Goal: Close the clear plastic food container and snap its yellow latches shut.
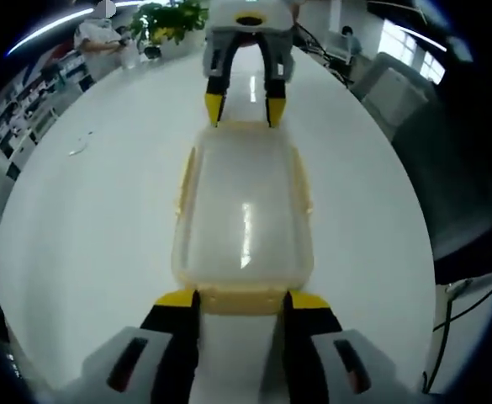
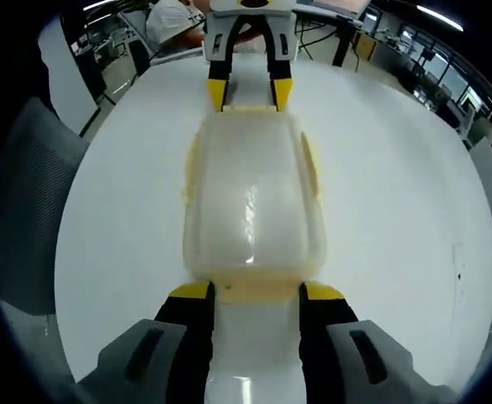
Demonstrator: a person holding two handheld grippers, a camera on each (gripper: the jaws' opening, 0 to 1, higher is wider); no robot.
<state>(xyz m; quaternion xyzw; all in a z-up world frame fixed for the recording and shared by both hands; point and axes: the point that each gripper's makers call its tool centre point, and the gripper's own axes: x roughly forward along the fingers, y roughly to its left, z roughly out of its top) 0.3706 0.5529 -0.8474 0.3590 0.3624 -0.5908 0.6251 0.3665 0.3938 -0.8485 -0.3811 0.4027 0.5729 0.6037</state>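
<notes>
On the white table (image 1: 86, 210), the clear plastic food container (image 1: 244, 215) lay lengthwise between the two grippers, its lid resting on it. At its near end in the left gripper view, the left gripper (image 1: 242, 300) stood with jaws apart on either side of a yellow latch (image 1: 242, 299). At the far end, the right gripper (image 1: 246, 107) likewise straddled the opposite latch, jaws apart. A gray chair (image 2: 35, 210) stood beside the table.
</notes>
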